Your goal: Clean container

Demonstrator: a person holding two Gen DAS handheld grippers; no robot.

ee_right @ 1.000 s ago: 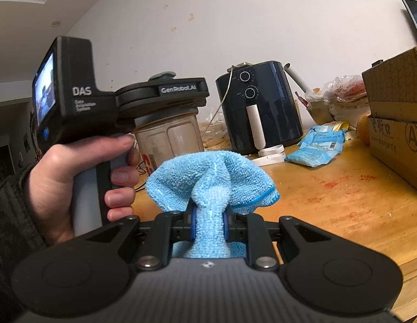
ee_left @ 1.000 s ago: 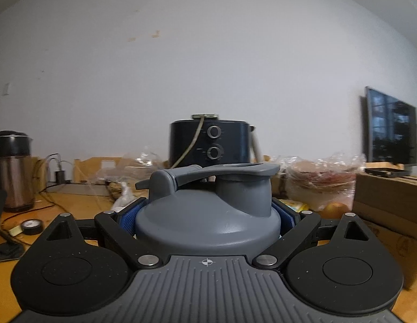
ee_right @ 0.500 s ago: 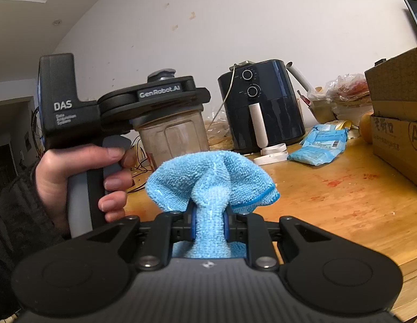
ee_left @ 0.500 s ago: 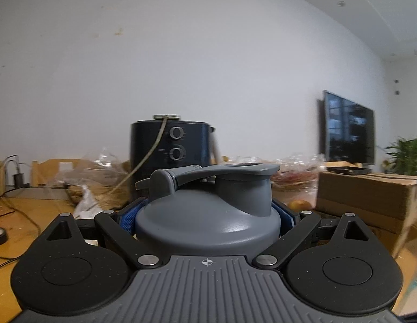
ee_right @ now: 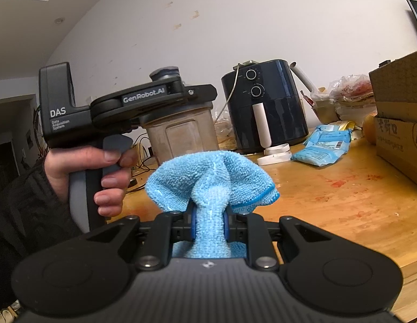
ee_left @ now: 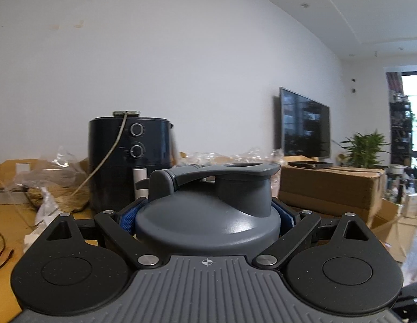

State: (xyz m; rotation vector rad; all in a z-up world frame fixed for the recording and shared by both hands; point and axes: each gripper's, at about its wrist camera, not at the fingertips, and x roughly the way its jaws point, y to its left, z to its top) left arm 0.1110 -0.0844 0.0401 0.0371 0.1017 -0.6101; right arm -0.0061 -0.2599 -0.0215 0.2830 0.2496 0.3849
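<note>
A cloudy, stained translucent container [ee_right: 181,134] with a grey flip-spout lid [ee_left: 221,188] is held off the wooden table [ee_right: 342,210]. My left gripper [ee_left: 207,216] is shut on it just under the lid, with blue pads on both sides. In the right wrist view a hand [ee_right: 100,167] holds that gripper's handle at the left. My right gripper [ee_right: 209,218] is shut on a bunched light blue microfibre cloth [ee_right: 211,183]. The cloth sits just in front of and below the container, not touching it.
A black air fryer [ee_right: 264,107] stands at the back of the table with a white piece [ee_right: 275,156] before it. A blue packet [ee_right: 326,145] and cardboard boxes [ee_right: 399,123] lie to the right. Red stains [ee_right: 340,183] mark the wood. A TV [ee_left: 302,123] hangs on the wall.
The left gripper has swung round with the container, which now sits closer to the cloth. Its view now takes in the TV and a plant. The right gripper and cloth have stayed still.
</note>
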